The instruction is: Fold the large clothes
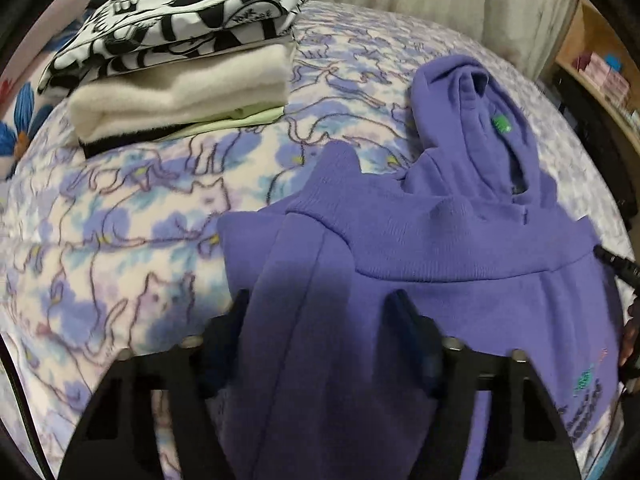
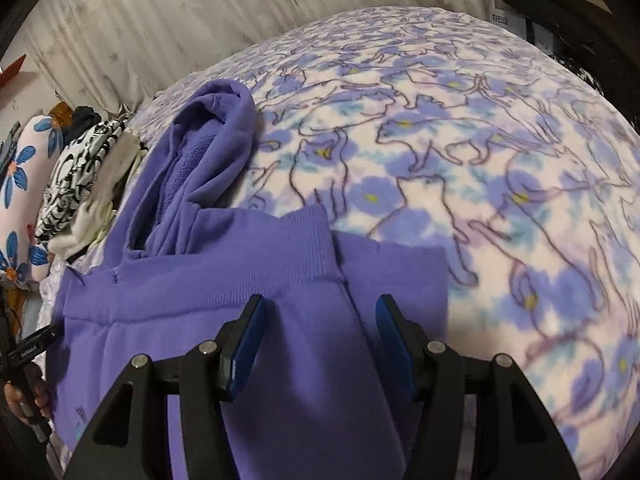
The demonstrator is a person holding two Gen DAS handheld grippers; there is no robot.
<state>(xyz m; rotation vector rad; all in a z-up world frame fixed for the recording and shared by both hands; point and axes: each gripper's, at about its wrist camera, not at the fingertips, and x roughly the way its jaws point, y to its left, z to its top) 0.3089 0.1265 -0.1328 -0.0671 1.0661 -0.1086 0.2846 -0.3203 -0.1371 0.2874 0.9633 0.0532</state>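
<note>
A purple hoodie (image 1: 420,240) lies on the bed, partly folded, with its ribbed hem band turned up toward the hood (image 1: 472,112). My left gripper (image 1: 320,304) is open, its fingers standing on either side of a fold of the purple cloth near the hoodie's left edge. In the right wrist view the hoodie (image 2: 248,288) fills the lower left, hood (image 2: 208,152) pointing away. My right gripper (image 2: 320,312) is open, its blue pads apart over the cloth just below the ribbed band, near the hoodie's right edge.
A stack of folded clothes (image 1: 180,60), black-and-white print on top of cream, sits at the far left of the bed; it also shows in the right wrist view (image 2: 80,172). The floral bedspread (image 2: 480,160) stretches right. A curtain (image 2: 160,20) hangs behind. Shelves (image 1: 600,72) stand right.
</note>
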